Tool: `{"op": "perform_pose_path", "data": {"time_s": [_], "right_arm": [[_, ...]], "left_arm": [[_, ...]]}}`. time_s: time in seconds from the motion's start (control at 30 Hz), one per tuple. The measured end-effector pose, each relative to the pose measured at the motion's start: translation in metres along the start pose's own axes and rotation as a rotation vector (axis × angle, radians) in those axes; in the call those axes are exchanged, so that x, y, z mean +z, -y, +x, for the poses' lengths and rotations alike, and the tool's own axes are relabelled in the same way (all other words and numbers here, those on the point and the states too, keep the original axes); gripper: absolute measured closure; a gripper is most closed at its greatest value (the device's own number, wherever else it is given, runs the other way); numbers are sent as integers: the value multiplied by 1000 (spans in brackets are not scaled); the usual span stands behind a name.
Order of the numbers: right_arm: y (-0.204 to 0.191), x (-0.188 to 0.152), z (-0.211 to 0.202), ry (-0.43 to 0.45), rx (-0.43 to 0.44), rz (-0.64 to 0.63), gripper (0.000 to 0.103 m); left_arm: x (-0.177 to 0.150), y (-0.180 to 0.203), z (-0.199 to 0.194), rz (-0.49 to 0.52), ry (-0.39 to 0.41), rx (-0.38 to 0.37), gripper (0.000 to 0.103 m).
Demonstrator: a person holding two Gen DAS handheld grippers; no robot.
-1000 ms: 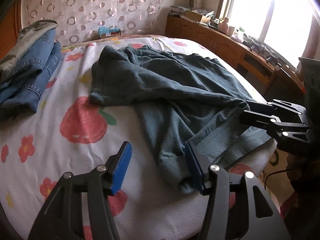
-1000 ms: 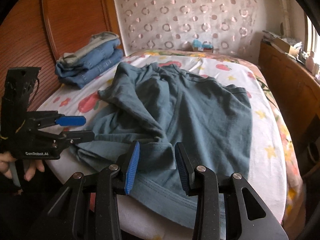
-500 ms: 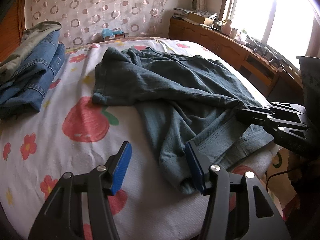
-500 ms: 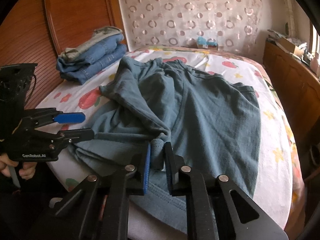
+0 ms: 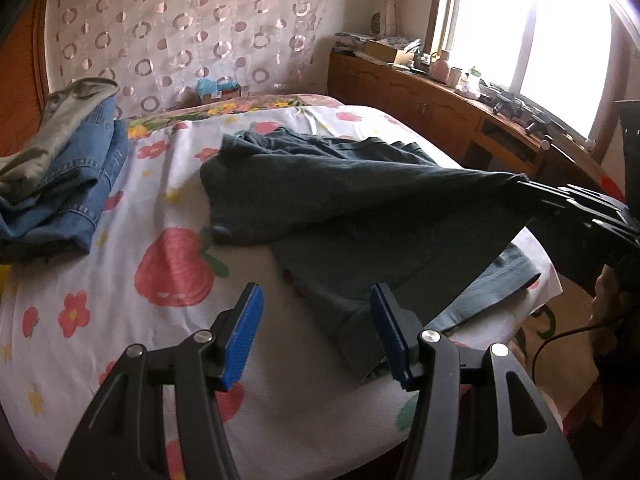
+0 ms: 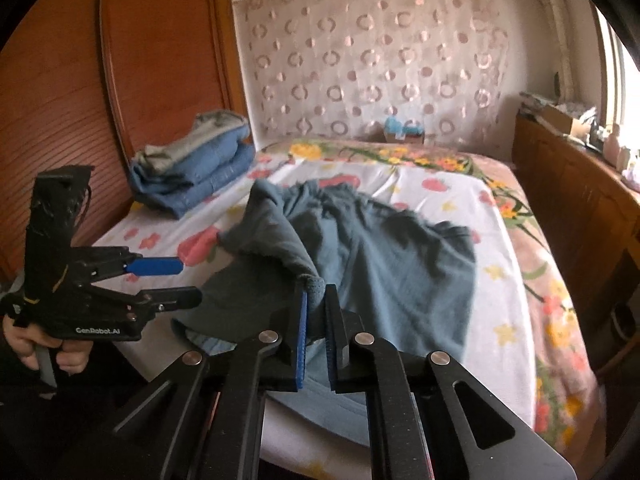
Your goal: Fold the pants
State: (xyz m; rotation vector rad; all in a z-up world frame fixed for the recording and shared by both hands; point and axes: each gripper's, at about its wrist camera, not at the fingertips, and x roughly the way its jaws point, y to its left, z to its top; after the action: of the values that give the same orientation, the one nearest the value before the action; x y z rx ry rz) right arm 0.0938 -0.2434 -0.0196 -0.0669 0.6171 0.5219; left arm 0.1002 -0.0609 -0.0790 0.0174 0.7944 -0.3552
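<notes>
Flowered bed (image 5: 168,360), right tongs (image 6: 316,334) now clamped on lifted pants (image 6: 400,264), left tongs (image 5: 316,336) still apart

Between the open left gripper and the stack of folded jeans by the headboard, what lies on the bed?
Only bare floral bedsheet, as the left wrist view shows.
</notes>
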Motion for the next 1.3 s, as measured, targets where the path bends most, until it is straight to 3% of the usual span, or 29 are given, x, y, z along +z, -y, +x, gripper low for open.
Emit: {"op": "perform_pose_path", "data": {"time_s": [0.57, 1.17, 1.3], "right_arm": [[30, -26, -42, 9, -83, 51, 98], [54, -66, -23, -111, -144, 126, 98], [55, -65, -27, -96, -145, 138, 87]], "left_arm": [[9, 20, 12, 36, -28, -10, 48], [-2, 24, 25, 31, -60, -8, 48], [-2, 22, 22, 23, -52, -10, 48]]}}
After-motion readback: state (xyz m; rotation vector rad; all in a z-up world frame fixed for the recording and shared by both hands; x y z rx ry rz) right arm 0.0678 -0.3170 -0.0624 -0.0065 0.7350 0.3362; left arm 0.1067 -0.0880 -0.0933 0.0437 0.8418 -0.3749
